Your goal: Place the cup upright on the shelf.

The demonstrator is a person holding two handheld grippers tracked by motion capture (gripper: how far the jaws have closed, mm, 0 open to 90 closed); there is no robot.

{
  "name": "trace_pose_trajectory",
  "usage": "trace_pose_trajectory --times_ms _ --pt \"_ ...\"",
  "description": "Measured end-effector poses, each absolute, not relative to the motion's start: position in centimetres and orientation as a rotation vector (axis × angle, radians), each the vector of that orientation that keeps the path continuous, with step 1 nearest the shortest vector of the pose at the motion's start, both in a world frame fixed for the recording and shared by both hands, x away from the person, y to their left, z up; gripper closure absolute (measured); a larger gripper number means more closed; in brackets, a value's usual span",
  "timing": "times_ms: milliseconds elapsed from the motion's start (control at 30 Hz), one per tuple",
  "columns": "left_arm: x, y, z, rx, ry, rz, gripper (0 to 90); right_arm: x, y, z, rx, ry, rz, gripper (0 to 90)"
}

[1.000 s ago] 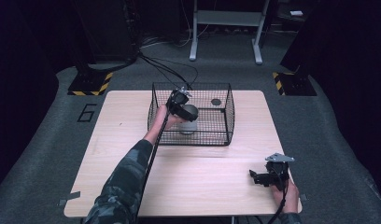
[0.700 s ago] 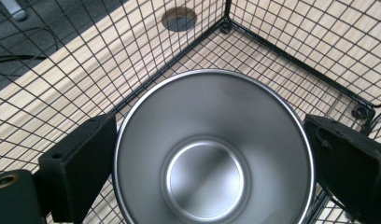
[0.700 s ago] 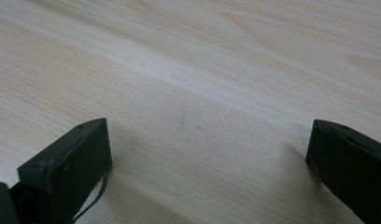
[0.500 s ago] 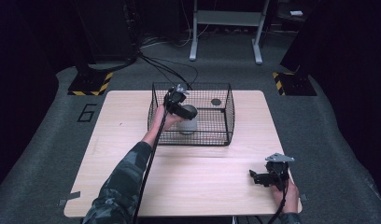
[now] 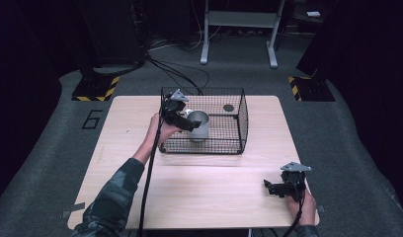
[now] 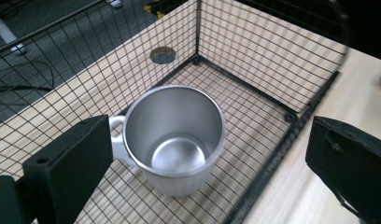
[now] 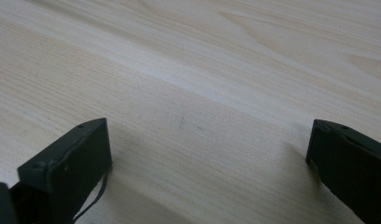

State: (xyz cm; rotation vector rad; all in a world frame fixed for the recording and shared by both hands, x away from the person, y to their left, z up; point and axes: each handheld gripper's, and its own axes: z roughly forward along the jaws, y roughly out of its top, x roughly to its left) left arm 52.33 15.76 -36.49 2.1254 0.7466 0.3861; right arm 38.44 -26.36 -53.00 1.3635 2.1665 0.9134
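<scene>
Over on the left, the person's left gripper (image 5: 185, 120) is hanging at the near left corner of the wire basket (image 5: 239, 106), with its jaws spread wide and pinching nothing. The steel mug (image 5: 199, 125) is standing upright on the basket's mesh floor, toward its left side, with its mouth open to the ceiling and nothing inside it. I'm judging that the mug's placing in the basket is as good as done, since it is resting on its own base and no jaw is touching it; what looks left is for that hand to be clearing the basket. Farther right, the right gripper (image 5: 277, 188) is lying low near the front right corner of the counter (image 5: 229, 182), well apart from the basket, its jaws likewise spread over bare wood. The left gripper view is giving what the high view is not: the mug's handle (image 6: 116, 140) pointing toward the left jaw, the polished empty bottom, and a dark round spot (image 6: 162, 55) on the counter beyond the far mesh wall. The right gripper view is offering just wood grain between its two jaws.
</scene>
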Motion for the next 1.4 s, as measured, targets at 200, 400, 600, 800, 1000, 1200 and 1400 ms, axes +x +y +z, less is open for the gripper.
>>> trace_pose_trajectory --times_ms 200,400,600,800,1000,1200,1400 --pt "49.5 17.1 -35.9 2.136 0.711 0.402 0.2 38.4 -26.4 -53.0 1.364 2.167 0.913 0.0" --pt "46.7 18.6 -35.7 2.145 0.674 0.433 0.1 38.4 -26.4 -53.0 1.364 2.166 0.913 0.0" --pt "43.5 20.2 -36.1 2.141 0.654 0.456 0.1 38.5 -26.4 -53.0 1.354 2.169 0.91 0.0" --pt "40.7 22.3 -37.0 2.151 0.658 0.488 0.1 38.5 -26.4 -53.0 1.358 2.167 0.91 0.0" --pt "38.5 24.3 -39.0 2.174 0.707 0.548 0.0 38.4 -26.3 -53.0 1.368 2.164 0.912 0.0" --pt "36.9 26.8 -41.4 2.162 0.793 0.568 0.0 38.4 -26.3 -53.0 1.365 2.164 0.911 0.0" --pt "36.1 29.5 -44.3 2.147 0.911 0.574 0.0 38.5 -26.3 -53.0 1.366 2.162 0.911 0.0"
